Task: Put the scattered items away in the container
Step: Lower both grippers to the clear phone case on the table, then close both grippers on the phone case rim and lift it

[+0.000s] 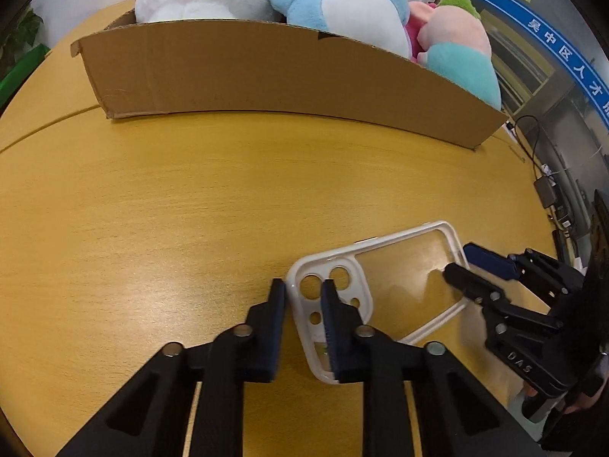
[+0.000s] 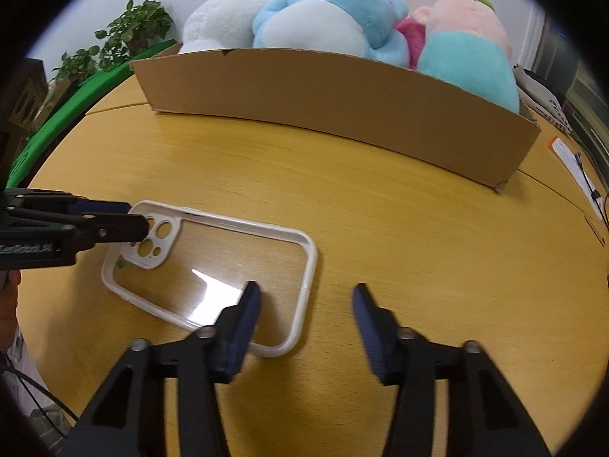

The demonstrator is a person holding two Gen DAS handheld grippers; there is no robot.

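Left tongs (image 1: 303, 291) pinch clear, white-rimmed phone case (image 1: 403, 278) (camera-hole corner); right tongs (image 2: 304, 286) straddle its end, unclosed

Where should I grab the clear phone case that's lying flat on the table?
Probably by a short end, coming from above, pinching the white rim with one finger inside and one outside. The phone case lies flat with its open side up, so only that thin rim wall stands up to grip.

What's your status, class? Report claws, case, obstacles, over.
Left claw shut on case corner by the camera holes. Right claw open, straddling the far rim. Case flat on table; nothing between it and box.
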